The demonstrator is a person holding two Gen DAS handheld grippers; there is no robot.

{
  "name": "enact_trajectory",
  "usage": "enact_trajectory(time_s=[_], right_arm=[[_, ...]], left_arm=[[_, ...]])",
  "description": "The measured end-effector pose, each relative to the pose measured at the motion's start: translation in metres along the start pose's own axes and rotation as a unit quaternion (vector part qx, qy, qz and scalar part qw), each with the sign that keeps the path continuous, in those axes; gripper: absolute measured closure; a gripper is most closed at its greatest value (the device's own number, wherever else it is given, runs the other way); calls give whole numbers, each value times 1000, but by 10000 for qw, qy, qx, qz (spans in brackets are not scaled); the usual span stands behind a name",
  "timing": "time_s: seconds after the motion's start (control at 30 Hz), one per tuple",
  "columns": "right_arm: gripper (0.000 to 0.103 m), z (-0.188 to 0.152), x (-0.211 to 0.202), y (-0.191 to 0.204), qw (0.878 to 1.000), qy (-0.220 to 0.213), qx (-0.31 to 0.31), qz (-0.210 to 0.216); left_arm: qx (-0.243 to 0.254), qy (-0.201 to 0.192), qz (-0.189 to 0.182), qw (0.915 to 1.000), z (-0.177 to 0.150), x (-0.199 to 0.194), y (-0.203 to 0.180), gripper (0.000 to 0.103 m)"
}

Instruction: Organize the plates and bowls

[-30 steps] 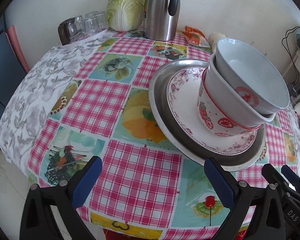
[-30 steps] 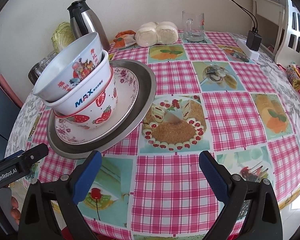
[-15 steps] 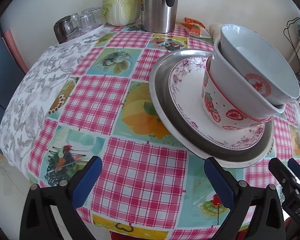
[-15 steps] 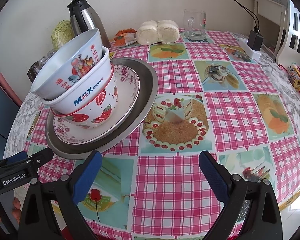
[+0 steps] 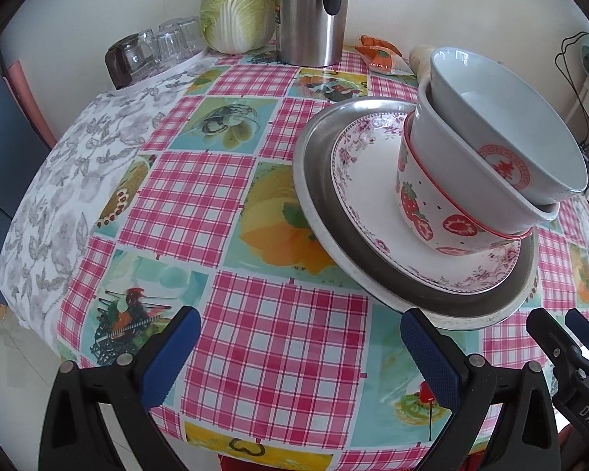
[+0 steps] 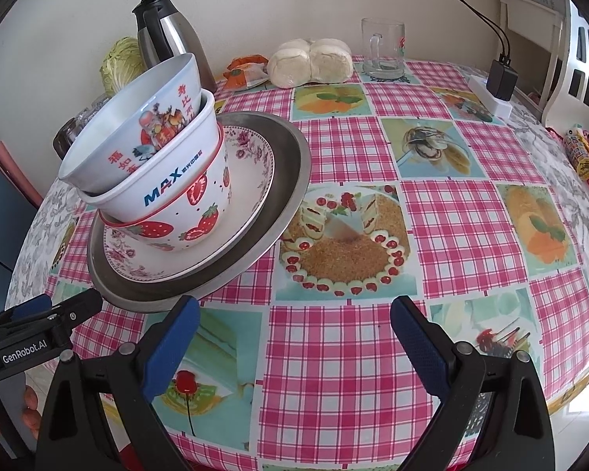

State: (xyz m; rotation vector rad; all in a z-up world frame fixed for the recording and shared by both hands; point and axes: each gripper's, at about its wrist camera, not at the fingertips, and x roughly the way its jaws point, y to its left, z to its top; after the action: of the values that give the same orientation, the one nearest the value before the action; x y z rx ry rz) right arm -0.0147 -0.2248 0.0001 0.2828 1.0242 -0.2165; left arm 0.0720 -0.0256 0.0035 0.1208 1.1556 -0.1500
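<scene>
Left gripper [image 5: 300, 347] and right gripper [image 6: 294, 335]: fingers spread wide, holding nothing, low in frame. Three nested bowls [image 6: 153, 180] sit on floral plate [image 6: 251, 184] on metal plate [image 6: 290, 180], left-centre in the right wrist view, on the checked tablecloth [image 6: 443, 216].

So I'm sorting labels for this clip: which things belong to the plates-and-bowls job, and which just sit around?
Job: metal plate, floral plate, strawberry bowl, MAX bowl, top bowl.

Lying about: thermos, cabbage, glasses, buns, glass mug.
</scene>
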Motion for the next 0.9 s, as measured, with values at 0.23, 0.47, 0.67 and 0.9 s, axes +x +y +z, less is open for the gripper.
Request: enact_trajectory(time_s=[0.23,0.47,0.67,0.9], right_arm=[[5,0,0,0,10000,1,1,-3],[5,0,0,0,10000,5,5,-8],[5,0,2,0,10000,29,17,-28],[5,0,3,-1,10000,36,15,-36]], left_arm=[[6,-16,3,10000,0,-2,-1,0],[-6,-36,-5,10000,1,-3,2,0],[-10,-46,-3,10000,1,-3,2,0],[-12,-54,-15,10000,1,-4,2,0]])
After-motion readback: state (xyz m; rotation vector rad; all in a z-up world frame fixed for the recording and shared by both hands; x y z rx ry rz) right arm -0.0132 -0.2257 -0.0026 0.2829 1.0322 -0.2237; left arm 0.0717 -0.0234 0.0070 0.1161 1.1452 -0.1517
